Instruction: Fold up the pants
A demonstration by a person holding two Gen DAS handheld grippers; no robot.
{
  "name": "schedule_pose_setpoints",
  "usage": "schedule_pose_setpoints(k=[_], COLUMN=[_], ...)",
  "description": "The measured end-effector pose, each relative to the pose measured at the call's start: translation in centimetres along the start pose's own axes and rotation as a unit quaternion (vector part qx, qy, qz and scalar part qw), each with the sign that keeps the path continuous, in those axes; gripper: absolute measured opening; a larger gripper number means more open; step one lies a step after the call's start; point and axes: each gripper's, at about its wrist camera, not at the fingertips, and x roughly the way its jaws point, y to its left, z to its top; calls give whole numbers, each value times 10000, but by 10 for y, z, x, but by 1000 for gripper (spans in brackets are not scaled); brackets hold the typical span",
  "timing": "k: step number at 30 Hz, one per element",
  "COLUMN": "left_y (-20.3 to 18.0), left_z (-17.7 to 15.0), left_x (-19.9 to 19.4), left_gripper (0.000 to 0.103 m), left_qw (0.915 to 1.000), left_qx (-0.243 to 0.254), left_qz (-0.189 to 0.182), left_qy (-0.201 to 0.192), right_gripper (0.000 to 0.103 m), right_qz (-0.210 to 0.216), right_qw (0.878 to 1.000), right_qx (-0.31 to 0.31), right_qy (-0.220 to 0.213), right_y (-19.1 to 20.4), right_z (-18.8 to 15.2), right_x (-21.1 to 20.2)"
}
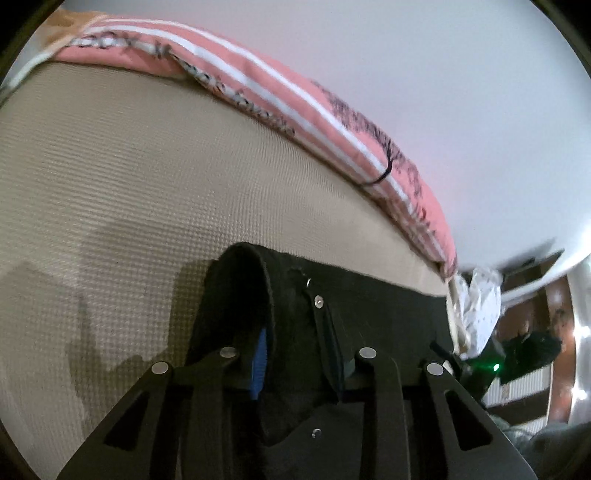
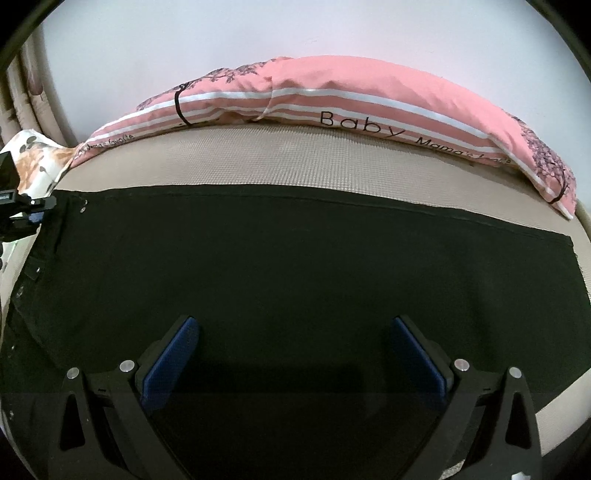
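Pants: black; spread flat across the beige mat, long edge running side to side below the pillow; waistband end with rivets toward the left of the right wrist view, cut hem end at the right; fabric looks smooth across the middle

Waistband: in the left wrist view it is lifted off the mat and curls over in a loop; a metal rivet shows beside it

Left gripper: jaws drawn close together, pinched on the waistband fabric; a sliver of blue pad shows on one side, the other pad hidden by cloth; also seen small at the far left edge of the right wrist view, at the pants' corner

Right gripper: jaws wide apart; nothing between them; both blue pads bare; it hangs over the near middle of the pants; whether the tips touch the cloth, cannot tell

Mat: beige, woven waffle texture; covers the bed under the pants; shadows of the left gripper fall on it

Pillow: pink with white stripes, black tree print and the word "Baby"; lies along the far edge of the mat against the wall, well apart from the pants

Wall: plain white, behind the pillow

Floral cloth: white with orange flowers; at the left end of the bed, just beside the left gripper
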Motion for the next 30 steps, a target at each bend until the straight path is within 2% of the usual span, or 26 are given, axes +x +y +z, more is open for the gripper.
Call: schedule_pose_setpoints(k=[2, 9, 11, 13, 14, 16, 18, 21, 23, 26, 29, 30], left_y=[-2, -14, -14, -14, -16, -21, -30, -54, -69, -83, -95, -97], left_z=[2, 20, 17, 14, 13, 10, 4, -8, -17, -29, -40, -42], left_x=[9, 27, 32, 31, 29, 21, 11, -8, -20, -37, -52, -54], left_gripper=[29, 29, 29, 27, 19, 10, 10, 10, 10, 10, 10, 10], left_qw=[9997, 9996, 9993, 9990, 9987, 9971, 9956, 9905, 9872, 9833, 9801, 9796], left_qx=[135, 266, 264, 276, 247, 297, 370, 706, 910, 974, 1060, 1085], left_qz=[149, 112, 257, 301, 359, 483, 370, 276, 222, 151, 65, 50], left_qy=[121, -15, -65, -206, -279, -500, -772, -1144, -1290, -1528, -1677, -1694], right_gripper=[103, 103, 103, 103, 103, 103, 103, 103, 103, 103, 100, 99], right_qz=[14, -14, 22, 40, 44, 30, 59, 414, 795, 1000, 1399, 1409], right_qw=[10000, 9999, 9998, 9997, 9996, 9991, 9979, 9940, 9883, 9753, 9494, 9411], right_qx=[1, -111, -186, -248, -290, -423, -638, -1005, -1303, -1963, -2789, -3048], right_qy=[20, 33, 21, 5, -15, -51, -38, -80, -35, 155, 372, 392], right_y=[0, 2, 2, 1, 0, -1, -2, -3, -4, 2, 14, 18], right_z=[0, 0, 2, 4, 5, 8, 14, 30, 47, 78, 104, 113], right_x=[2, 8, 8, 7, 6, 6, 7, 5, 4, 9, 15, 18])
